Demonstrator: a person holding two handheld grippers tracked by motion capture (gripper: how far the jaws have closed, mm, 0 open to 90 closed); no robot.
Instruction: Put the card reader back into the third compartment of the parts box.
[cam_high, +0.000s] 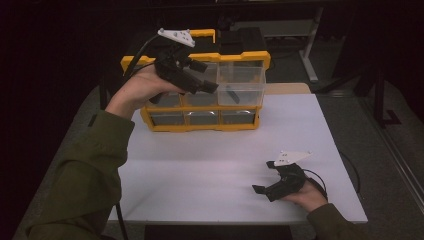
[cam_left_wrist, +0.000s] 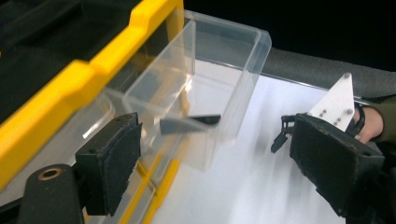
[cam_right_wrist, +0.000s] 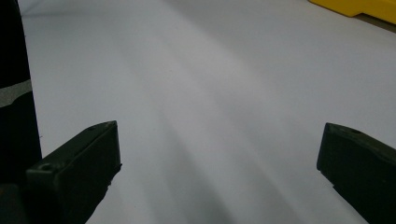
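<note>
A yellow organizer (cam_high: 200, 125) with clear drawers stands at the back of the white table (cam_high: 210, 170). Its upper right clear drawer (cam_high: 240, 82) is pulled out toward me. A small dark flat piece (cam_high: 231, 93) lies inside that drawer (cam_left_wrist: 224, 70), and the piece (cam_left_wrist: 189, 123) is just beyond my left jaws. My left gripper (cam_high: 207, 85) hangs in front of the upper row, open, with nothing between its pads (cam_left_wrist: 112, 163). On the table at the front right my right gripper (cam_high: 265, 176) rests, its jaws wide apart over bare tabletop (cam_right_wrist: 219, 116).
A black case (cam_high: 245, 40) sits behind the organizer. A cable (cam_high: 350, 170) trails from the right gripper toward the table's right edge. A corner of the yellow frame (cam_right_wrist: 359, 7) shows far ahead of the right jaws. Dark floor surrounds the table.
</note>
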